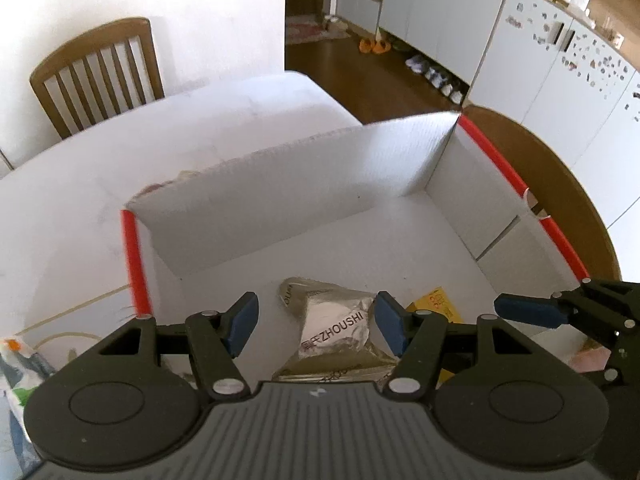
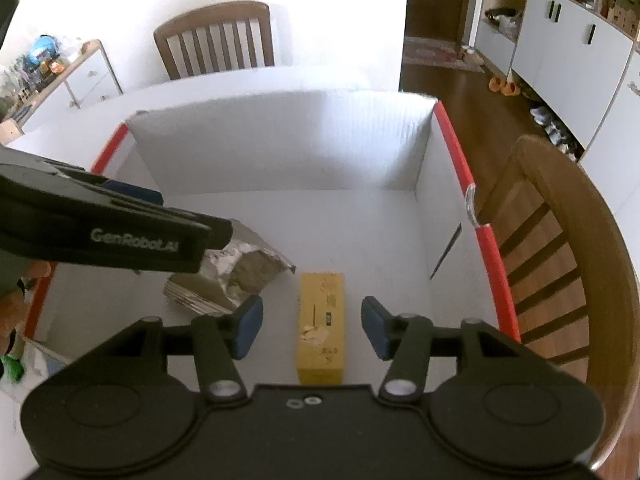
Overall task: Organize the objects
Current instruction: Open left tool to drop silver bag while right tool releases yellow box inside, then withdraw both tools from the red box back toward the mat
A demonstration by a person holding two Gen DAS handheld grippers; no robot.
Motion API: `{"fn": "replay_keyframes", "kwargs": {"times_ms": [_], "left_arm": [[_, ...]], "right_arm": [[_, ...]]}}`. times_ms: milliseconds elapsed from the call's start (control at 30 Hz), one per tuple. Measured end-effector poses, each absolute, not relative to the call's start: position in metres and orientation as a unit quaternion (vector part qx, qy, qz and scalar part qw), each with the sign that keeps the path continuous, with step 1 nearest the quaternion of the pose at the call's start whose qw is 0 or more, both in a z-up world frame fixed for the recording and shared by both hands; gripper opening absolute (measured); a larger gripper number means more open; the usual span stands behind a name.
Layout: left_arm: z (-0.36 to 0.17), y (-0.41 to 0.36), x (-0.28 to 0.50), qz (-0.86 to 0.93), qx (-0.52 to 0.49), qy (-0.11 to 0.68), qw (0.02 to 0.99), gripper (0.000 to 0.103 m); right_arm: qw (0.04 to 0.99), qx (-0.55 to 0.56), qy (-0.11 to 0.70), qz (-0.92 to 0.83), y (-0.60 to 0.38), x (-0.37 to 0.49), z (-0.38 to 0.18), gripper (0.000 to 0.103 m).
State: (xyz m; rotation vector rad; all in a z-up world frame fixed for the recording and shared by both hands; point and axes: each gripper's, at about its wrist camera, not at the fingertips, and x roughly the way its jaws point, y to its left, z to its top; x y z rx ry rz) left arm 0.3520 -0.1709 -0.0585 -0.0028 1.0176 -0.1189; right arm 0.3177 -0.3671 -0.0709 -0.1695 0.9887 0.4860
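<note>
Silver foil packet (image 1: 336,328) and yellow carton (image 2: 321,322) lie side by side on white box (image 1: 280,168) floor. Left gripper (image 1: 316,322) and right gripper (image 2: 312,326) hover spread wide, empty (one above each). Risk: slippery foil crumpling, grippers colliding.

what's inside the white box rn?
Inside the white box: a crumpled silver foil packet and a yellow carton beside it, both on the floor. The left gripper covers part of the packet; near corners hidden.
</note>
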Motion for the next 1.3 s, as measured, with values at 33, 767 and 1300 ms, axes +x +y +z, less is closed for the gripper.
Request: {"fn": "replay_keyframes", "kwargs": {"times_ms": [33, 767, 1300], "left_arm": [[-0.057, -0.169, 0.350, -0.057, -0.002, 0.483, 0.874, 0.064], [-0.005, -0.103, 0.278, -0.051, -0.033, 0.398, 0.916, 0.078], [0.010, -0.020, 0.215, -0.036, -0.061, 0.366, 0.928, 0.088]], "right_arm": [[0.851, -0.080, 0.465, 0.232, -0.367, 0.316, -0.067, 0.057], [0.876, -0.068, 0.403, 0.255, -0.332, 0.259, -0.012, 0.076], [0.883, -0.066, 0.382, 0.264, -0.276, 0.203, 0.009, 0.096]]}}
